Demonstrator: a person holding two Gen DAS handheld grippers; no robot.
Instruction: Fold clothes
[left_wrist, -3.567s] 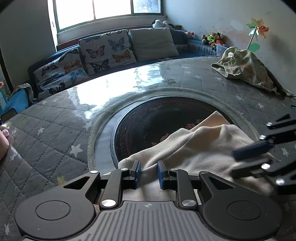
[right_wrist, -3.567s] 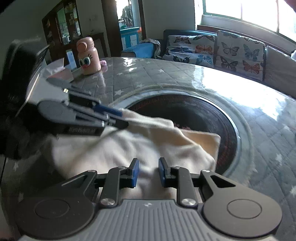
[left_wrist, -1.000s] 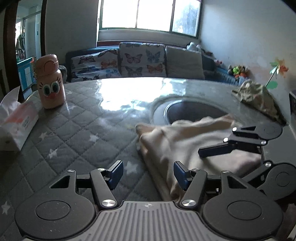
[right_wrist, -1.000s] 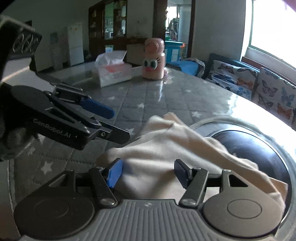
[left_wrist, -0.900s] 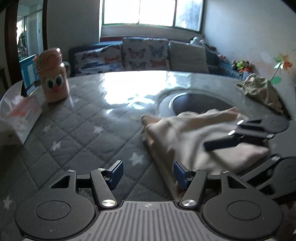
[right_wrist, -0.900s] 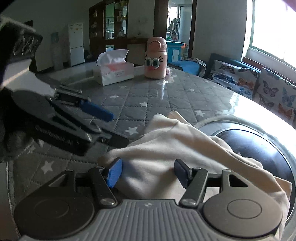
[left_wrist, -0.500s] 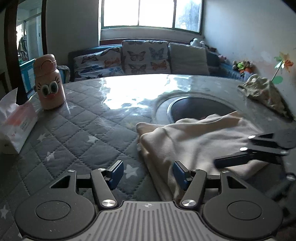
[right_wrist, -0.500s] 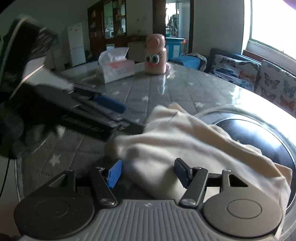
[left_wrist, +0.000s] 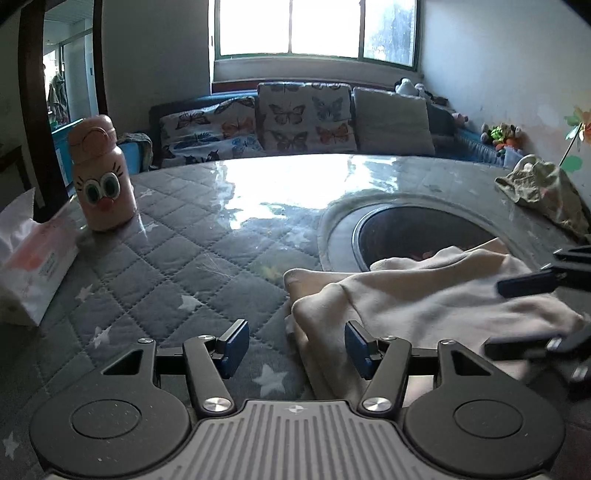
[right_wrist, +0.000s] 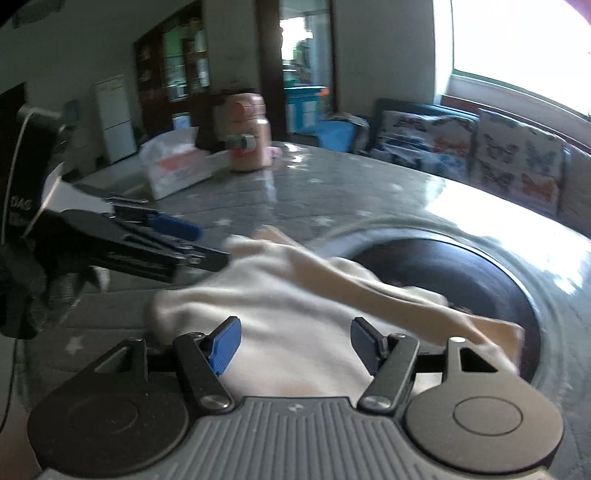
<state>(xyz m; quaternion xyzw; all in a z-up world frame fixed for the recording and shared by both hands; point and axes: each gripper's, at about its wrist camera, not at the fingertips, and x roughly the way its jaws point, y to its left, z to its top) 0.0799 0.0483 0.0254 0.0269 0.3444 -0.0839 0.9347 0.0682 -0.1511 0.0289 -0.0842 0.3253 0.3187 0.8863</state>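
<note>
Nearest, left gripper (left_wrist: 296, 347): we see its blue pads spread wide at lower centre, holding nothing.
Right gripper (right_wrist: 294, 345): we find it equally spread, low over the cloth, gripping nothing.
Cream garment (left_wrist: 417, 299): we place it bunched at right of centre on the quilted grey table cover (left_wrist: 177, 258), its far edge overlapping the dark round inset (left_wrist: 417, 229).
Tissue pack (left_wrist: 29, 258): left edge.
Pink bottle (left_wrist: 101, 184): upper left, upright.
Olive cloth heap (left_wrist: 543, 192): far right.
</note>
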